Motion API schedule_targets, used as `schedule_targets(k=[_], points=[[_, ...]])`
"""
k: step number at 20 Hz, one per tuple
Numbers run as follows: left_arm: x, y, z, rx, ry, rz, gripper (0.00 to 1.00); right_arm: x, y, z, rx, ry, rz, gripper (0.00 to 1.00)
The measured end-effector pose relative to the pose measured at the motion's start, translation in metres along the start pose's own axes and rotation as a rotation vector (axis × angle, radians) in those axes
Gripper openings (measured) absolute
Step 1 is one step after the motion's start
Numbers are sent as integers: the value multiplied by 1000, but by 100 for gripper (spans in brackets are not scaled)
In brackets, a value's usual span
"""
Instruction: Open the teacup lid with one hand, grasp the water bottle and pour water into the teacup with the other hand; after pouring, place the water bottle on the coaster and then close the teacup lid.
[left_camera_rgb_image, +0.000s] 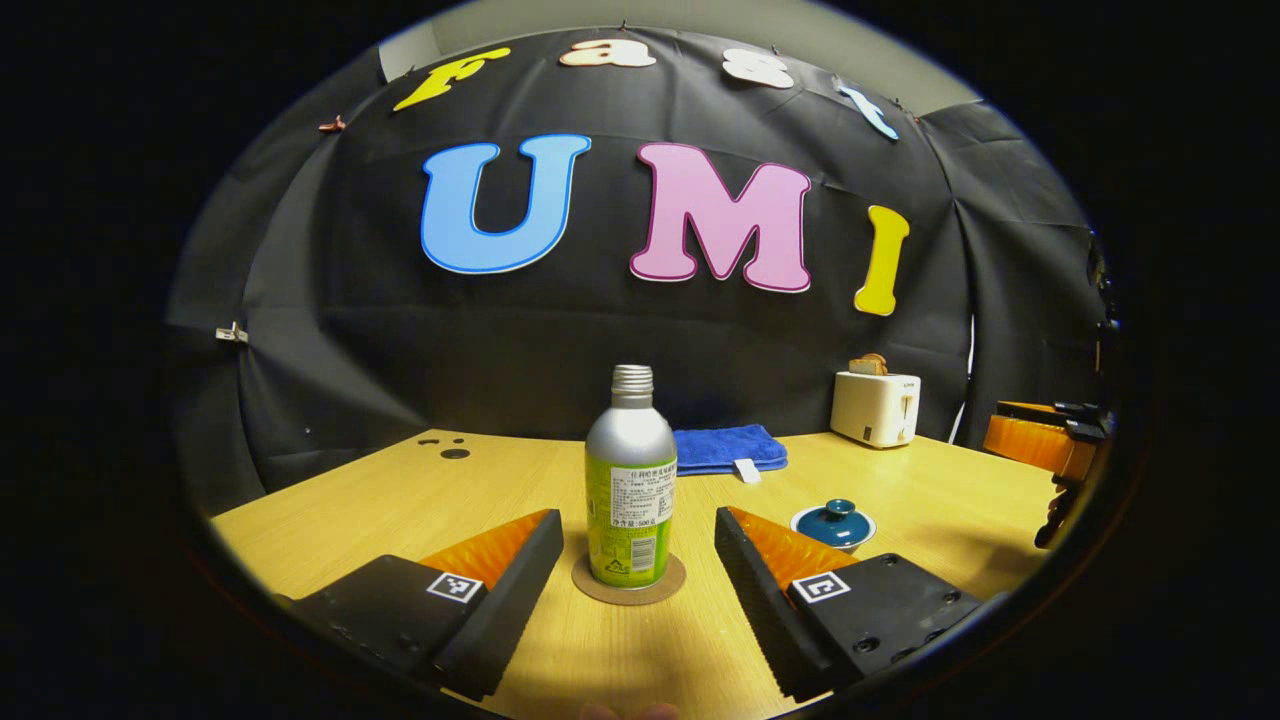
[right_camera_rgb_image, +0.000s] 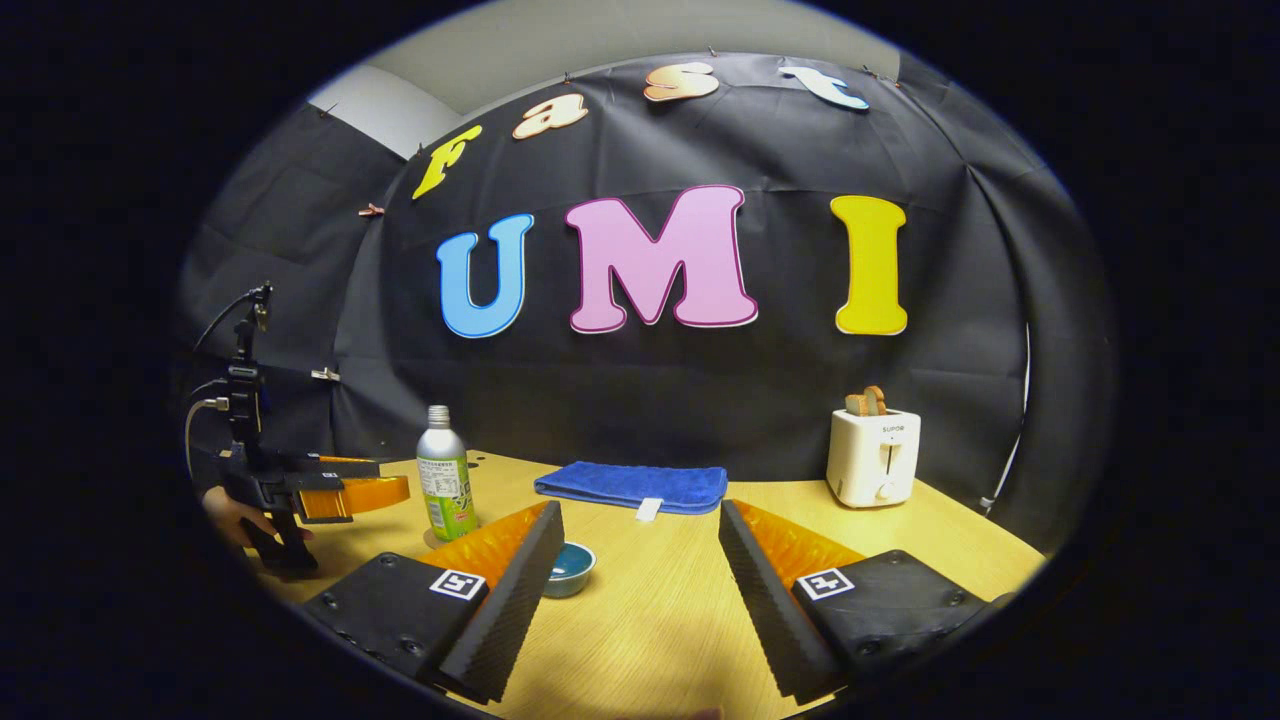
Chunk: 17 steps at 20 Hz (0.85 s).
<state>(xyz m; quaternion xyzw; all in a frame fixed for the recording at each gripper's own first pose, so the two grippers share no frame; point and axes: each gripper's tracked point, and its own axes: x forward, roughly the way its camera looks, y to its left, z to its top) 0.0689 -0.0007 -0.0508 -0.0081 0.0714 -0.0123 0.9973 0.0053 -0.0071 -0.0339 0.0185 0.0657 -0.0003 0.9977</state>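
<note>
A silver water bottle (left_camera_rgb_image: 630, 490) with a green label stands upright on a round brown coaster (left_camera_rgb_image: 600, 592). My left gripper (left_camera_rgb_image: 638, 515) is open, with the bottle in the gap at its fingertips and a clear space on each side. The teal teacup (left_camera_rgb_image: 834, 522), lid on, sits on a white saucer to the right. My right gripper (right_camera_rgb_image: 640, 515) is open over the table with nothing between its fingers. The teacup (right_camera_rgb_image: 570, 568) peeks out beside its left finger. Farther left stand the bottle (right_camera_rgb_image: 446, 487) and the left gripper (right_camera_rgb_image: 335, 495), held by a hand (right_camera_rgb_image: 232, 515).
A folded blue towel (left_camera_rgb_image: 728, 447) (right_camera_rgb_image: 632, 487) lies at the back of the wooden table (left_camera_rgb_image: 380, 510). A white toaster (left_camera_rgb_image: 875, 405) (right_camera_rgb_image: 875, 455) with bread in it stands at the back right. The right gripper (left_camera_rgb_image: 1050, 445) shows at the far right edge.
</note>
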Motion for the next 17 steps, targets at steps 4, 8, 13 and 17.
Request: schedule_targets(k=[4, 8, 13, 17], points=[[3, 1, -6, -9, 14, 0, 96, 1, 5, -2, -6, 2, 9, 96], [5, 2, -8, -5, 22, 1, 97, 4, 9, -10, -7, 20, 17, 97], [4, 2, -8, 2, 25, 2, 96, 5, 9, -15, -3, 34, 17, 97], [4, 1, -8, 4, 23, 1, 96, 5, 7, -12, -10, 22, 10, 97]])
